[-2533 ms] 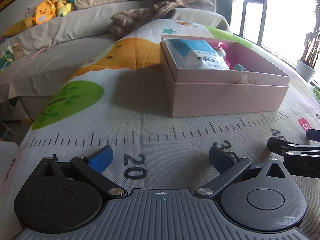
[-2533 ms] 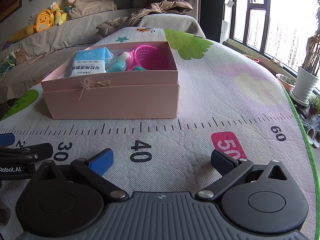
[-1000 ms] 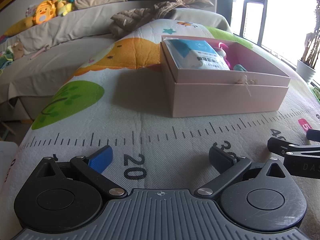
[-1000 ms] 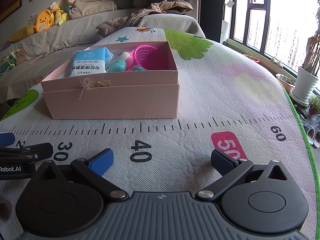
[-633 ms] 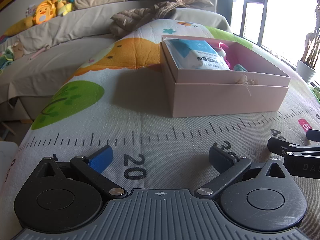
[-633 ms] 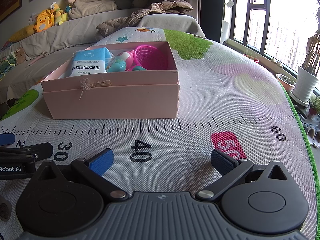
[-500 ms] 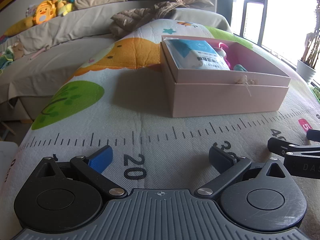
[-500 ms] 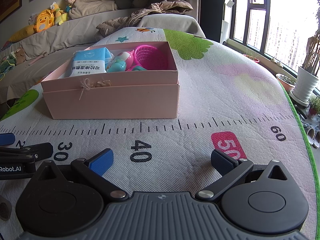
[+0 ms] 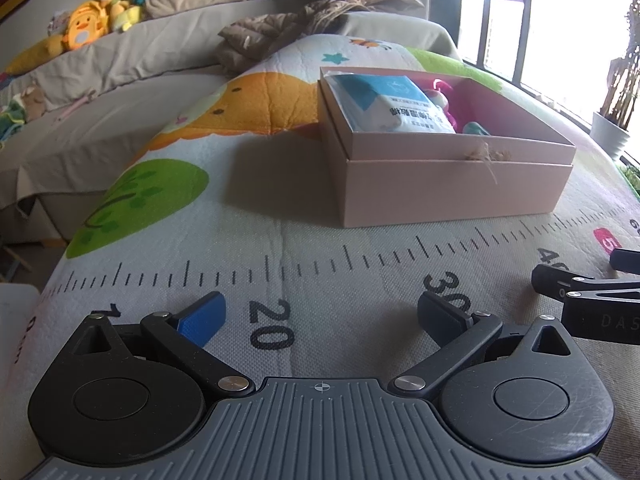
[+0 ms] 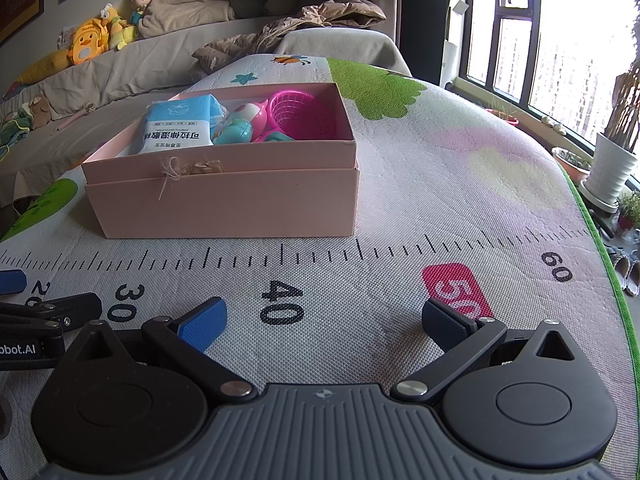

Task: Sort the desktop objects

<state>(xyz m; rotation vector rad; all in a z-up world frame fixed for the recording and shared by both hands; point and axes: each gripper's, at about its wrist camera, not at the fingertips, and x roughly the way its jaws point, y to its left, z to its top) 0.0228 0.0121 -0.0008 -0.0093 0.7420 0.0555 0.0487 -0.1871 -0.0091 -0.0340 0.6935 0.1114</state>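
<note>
1. Left gripper (image 9: 320, 316): seen low over the play mat (image 9: 328, 280), near the printed "20"; fingers spread wide apart, nothing held between them.
2. Right gripper (image 10: 326, 320): seen low over the mat betw. the printed "40" and "50"; fingers likewise spread wide, nothing gripped. It sits just beside the left one.
3. Pink box (image 10: 224, 200): open-topped, placed on the mat beyond the ruler markings, well ahead of both grippers; small twine bow noted on the front rim.
4. Contents, all inside the box:
   a. blue-white packet (image 10: 178, 130), laid at the left end, approx. flat;
   b. teal-pink toy (image 10: 238, 126), in the middle, touching the packet;
   c. pink basket (image 10: 302, 114), at the right end, tilted on its side.
5. Bkgd.: plush toys (image 10: 90, 40) lined on a grey sofa; potted plant (image 10: 612, 164) by the window.
</note>
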